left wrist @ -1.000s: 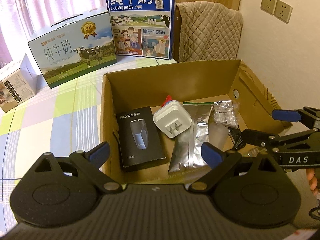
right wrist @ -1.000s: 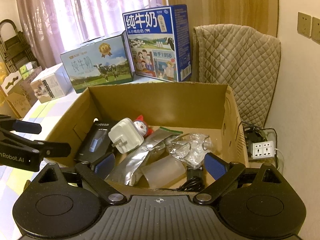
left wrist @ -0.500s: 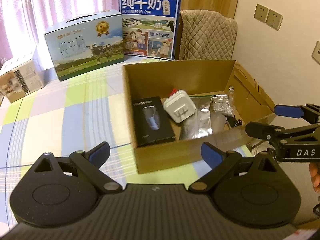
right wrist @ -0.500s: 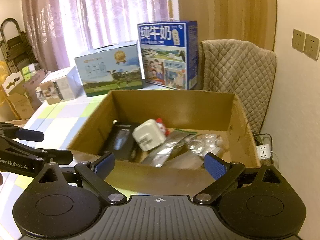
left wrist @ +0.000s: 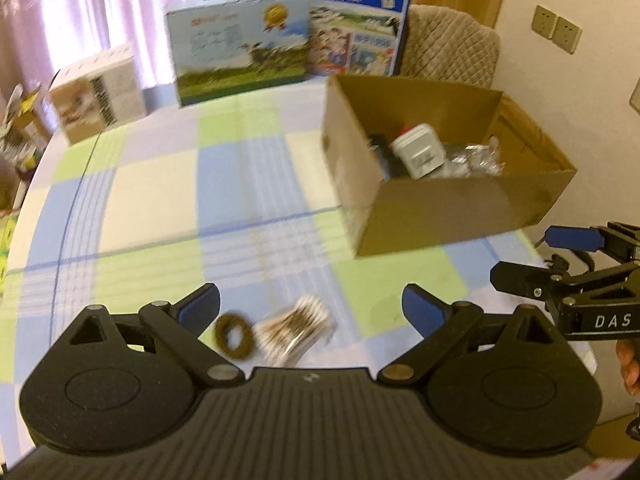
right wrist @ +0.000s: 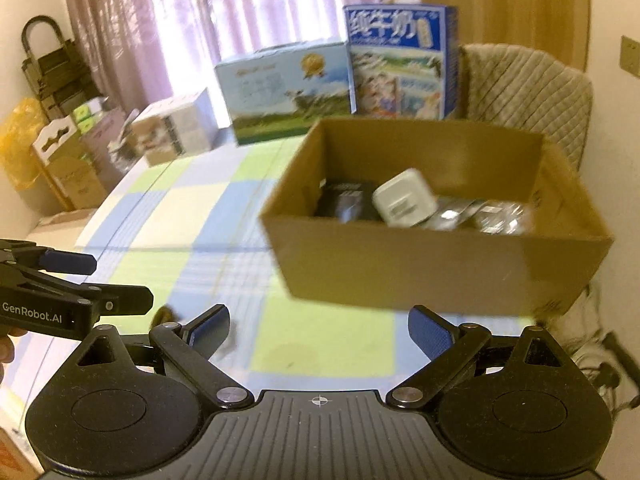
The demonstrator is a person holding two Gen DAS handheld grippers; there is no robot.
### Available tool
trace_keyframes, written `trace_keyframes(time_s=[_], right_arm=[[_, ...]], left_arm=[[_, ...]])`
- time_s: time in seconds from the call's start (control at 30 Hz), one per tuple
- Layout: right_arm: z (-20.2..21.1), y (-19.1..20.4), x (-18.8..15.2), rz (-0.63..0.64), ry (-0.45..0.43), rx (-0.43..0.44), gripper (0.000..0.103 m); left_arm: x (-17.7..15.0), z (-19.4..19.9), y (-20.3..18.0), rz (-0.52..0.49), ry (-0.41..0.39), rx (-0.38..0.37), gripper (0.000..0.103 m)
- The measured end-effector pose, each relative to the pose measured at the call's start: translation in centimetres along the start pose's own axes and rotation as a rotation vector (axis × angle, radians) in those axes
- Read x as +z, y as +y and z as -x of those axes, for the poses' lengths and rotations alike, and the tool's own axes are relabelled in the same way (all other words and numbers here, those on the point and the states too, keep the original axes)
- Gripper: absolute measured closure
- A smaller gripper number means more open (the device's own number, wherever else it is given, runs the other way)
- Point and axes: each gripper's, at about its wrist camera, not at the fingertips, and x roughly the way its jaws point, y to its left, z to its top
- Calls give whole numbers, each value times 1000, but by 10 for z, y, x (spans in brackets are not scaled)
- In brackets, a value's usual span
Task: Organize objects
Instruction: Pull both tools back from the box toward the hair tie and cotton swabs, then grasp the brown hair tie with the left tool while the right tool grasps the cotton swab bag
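Checked tablecloth (left wrist: 168,184), blurred striped packet (left wrist: 295,330), brown ring (left wrist: 234,336), both grippers spread empty

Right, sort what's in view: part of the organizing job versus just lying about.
Part of the job:
cardboard box
white charger inside it
brown ring on the tablecloth
small packet beside the ring
left tool, open
right tool, open

Lying about:
milk cartons
quilted chair

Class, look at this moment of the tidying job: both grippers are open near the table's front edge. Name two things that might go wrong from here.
1. The brown ring and the small packet lie close together under the left gripper; one grab may catch both or knock one off the tablecloth.
2. The cardboard box is already crowded, with the white charger perched on top; further items might topple it.
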Motion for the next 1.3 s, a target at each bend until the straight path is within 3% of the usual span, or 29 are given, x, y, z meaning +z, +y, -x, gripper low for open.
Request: trace_keyframes(time_s=[0.5, 0.8, 1.3], right_arm=[[-57, 70, -26, 73, 118, 118, 10], [-98, 96, -33, 163, 173, 149, 10], [-155, 106, -33, 259, 206, 176, 10]], left_arm=[[-54, 3, 71, 103, 87, 81, 7], [-64, -19, 93, 130, 145, 114, 7], [-67, -54, 114, 159, 216, 149, 8]])
